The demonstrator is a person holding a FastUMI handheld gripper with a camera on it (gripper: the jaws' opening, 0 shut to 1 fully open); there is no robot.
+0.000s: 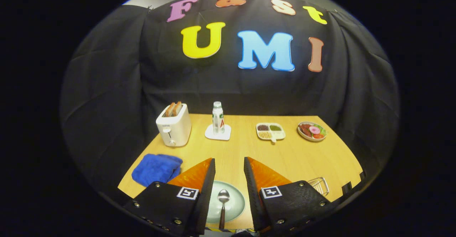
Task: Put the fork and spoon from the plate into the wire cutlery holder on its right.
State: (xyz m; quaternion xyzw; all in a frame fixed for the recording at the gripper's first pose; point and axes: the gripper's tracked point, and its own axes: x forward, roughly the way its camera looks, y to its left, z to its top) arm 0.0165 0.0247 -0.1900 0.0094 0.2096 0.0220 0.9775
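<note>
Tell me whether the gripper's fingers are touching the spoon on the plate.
Apart. In the gripper view the spoon lies on the plate midway between the open fingers, with plate showing on both sides.

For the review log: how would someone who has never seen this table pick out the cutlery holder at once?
Start at the wooden table and find the pale green plate with the spoon at its near edge, seen between the open gripper's fingers. The wire cutlery holder sits just right of that plate, partly behind the right finger. It is the one bare-metal wire frame.
</note>
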